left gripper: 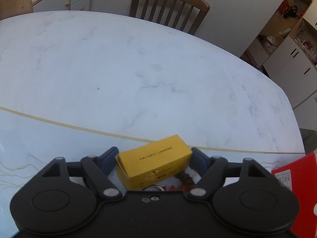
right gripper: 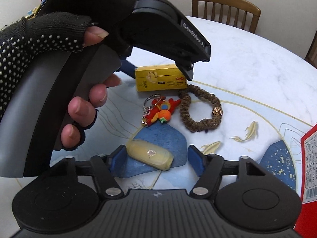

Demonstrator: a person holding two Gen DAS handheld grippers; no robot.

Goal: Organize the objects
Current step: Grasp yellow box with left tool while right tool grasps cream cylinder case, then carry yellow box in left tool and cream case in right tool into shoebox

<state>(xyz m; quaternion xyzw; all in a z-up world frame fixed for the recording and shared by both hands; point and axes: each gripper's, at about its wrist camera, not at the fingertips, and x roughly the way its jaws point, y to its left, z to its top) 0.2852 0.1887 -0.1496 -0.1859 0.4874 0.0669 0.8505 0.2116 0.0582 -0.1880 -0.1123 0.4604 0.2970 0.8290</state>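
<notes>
Early stage: left gripper (left gripper: 154, 159) clamped on yellow box (left gripper: 155, 163), right gripper (right gripper: 156, 158) wide open, empty, straddling the pale pouch (right gripper: 150, 154); keychain (right gripper: 159, 110), bracelet (right gripper: 200, 109) ahead, unsorted.

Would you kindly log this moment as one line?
left tongs: shut on yellow box | right tongs: open around pale yellow packet | keychain, bracelet: on table

The red box (right gripper: 310, 164) runs off the right edge in both views. From the left gripper's camera, its own body hides most of the keyring (left gripper: 156, 187) and the brown scrunchie (left gripper: 186, 180). Print on the yellow box (left gripper: 156, 165) is too small to read.
</notes>
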